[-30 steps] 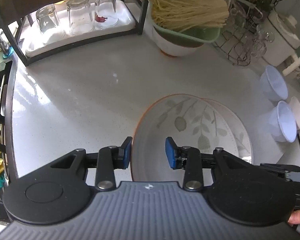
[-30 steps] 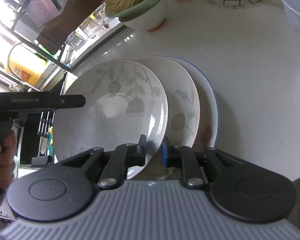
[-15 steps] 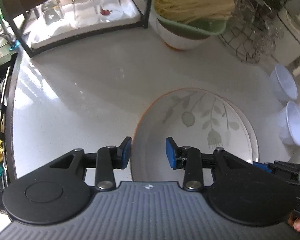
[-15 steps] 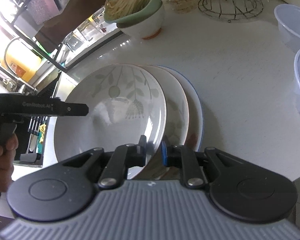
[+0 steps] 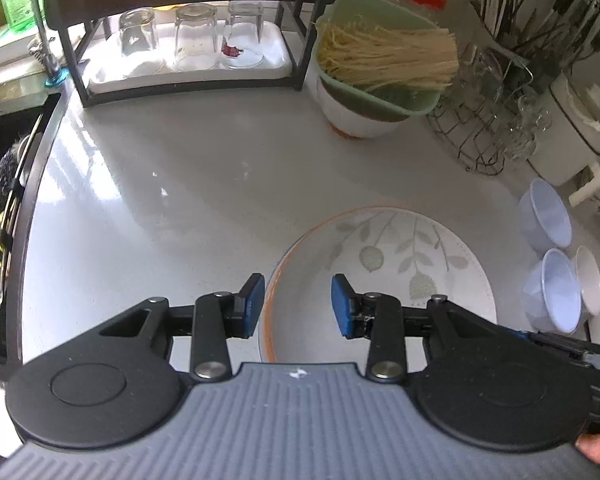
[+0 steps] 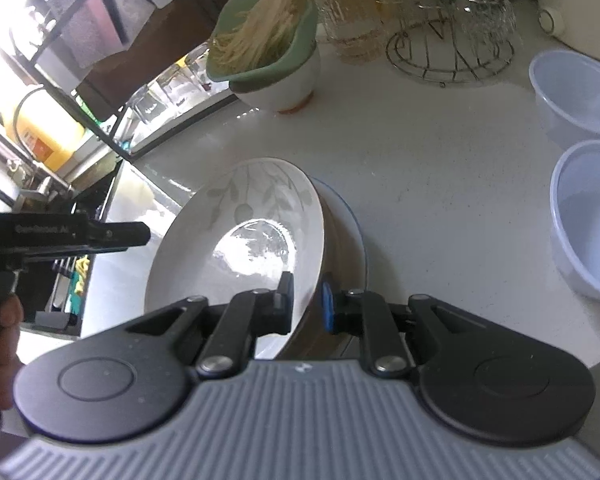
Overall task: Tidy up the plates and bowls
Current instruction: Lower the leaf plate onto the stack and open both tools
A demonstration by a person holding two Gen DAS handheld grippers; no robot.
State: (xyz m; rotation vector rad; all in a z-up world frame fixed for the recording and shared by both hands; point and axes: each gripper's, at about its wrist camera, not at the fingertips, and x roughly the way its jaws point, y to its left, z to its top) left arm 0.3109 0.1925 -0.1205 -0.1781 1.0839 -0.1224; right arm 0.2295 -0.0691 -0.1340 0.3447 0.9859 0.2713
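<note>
A white leaf-pattern plate [image 6: 256,232] with a brown underside is tilted up on edge. My right gripper [image 6: 305,304] is shut on its near rim. Beneath it lies a blue-rimmed plate [image 6: 356,236] flat on the counter. In the left wrist view the same leaf plate [image 5: 384,264] sits over the stack, with an orange rim line at its left edge. My left gripper [image 5: 298,305] is open and empty, hovering just above the plate's near left rim. Two translucent bowls [image 6: 580,92] [image 6: 592,216] stand to the right.
A green colander of noodles [image 5: 384,60] sits on a white bowl at the back. A black rack with upturned glasses [image 5: 188,36] stands at back left. A wire glass stand [image 5: 496,120] is at back right. The sink edge [image 5: 4,208] runs along the left.
My right gripper has tipped the leaf plate up on edge and slid it over the other plates, now mostly hidden beneath it. The left gripper stays open and has drawn back slightly.
</note>
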